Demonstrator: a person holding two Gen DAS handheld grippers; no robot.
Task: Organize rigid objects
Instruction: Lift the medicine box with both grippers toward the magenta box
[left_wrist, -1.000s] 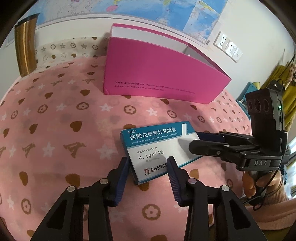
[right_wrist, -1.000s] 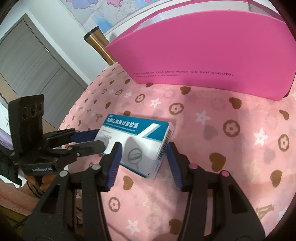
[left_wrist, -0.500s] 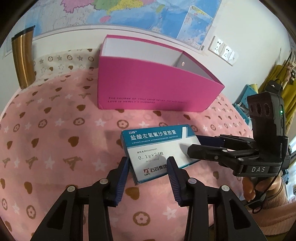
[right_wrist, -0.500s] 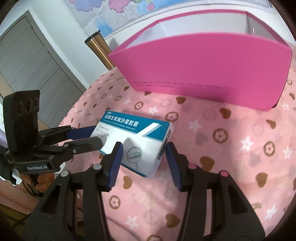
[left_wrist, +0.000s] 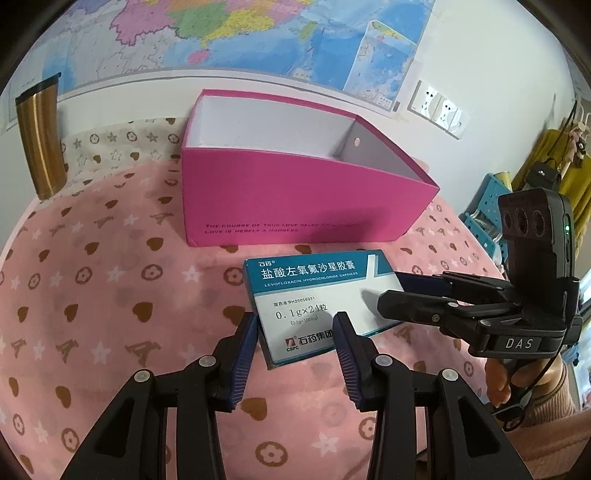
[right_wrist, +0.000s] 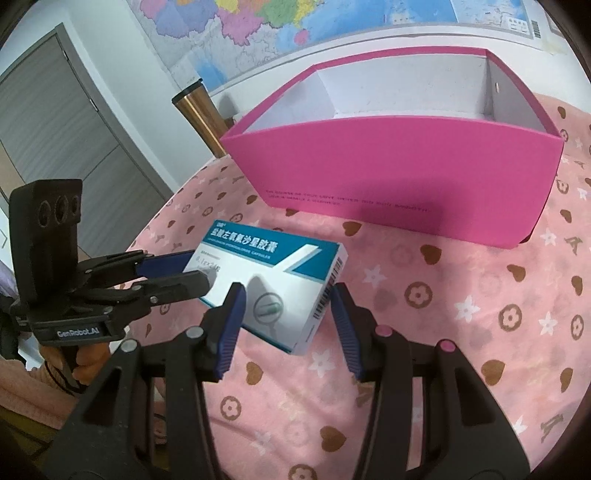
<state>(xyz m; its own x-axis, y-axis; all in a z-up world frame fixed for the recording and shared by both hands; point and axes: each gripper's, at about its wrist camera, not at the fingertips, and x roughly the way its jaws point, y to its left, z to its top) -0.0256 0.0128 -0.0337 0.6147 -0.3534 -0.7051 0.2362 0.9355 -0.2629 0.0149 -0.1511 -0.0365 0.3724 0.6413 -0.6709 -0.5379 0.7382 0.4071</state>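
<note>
A white and teal medicine box (left_wrist: 314, 295) (right_wrist: 280, 273) hangs just above the pink patterned cloth (left_wrist: 110, 295). Both grippers are shut on it. My left gripper (left_wrist: 297, 332) clamps its near end in the left wrist view and comes in from the left as the left gripper (right_wrist: 199, 267) in the right wrist view. My right gripper (right_wrist: 284, 306) clamps the barcode end; in the left wrist view the right gripper (left_wrist: 388, 290) reaches in from the right. An open-topped pink box (left_wrist: 295, 199) (right_wrist: 406, 166) stands behind, its white inside bare where it shows.
A gold tumbler (left_wrist: 40, 147) (right_wrist: 201, 114) stands at the back left by the wall. A map and wall sockets (left_wrist: 437, 110) hang behind. A grey door (right_wrist: 55, 129) is at far left. A hand (left_wrist: 506, 376) holds the right gripper's handle.
Both grippers have risen with the medicine box held between them. The pink box now sits lower in view, so its inside shows.
</note>
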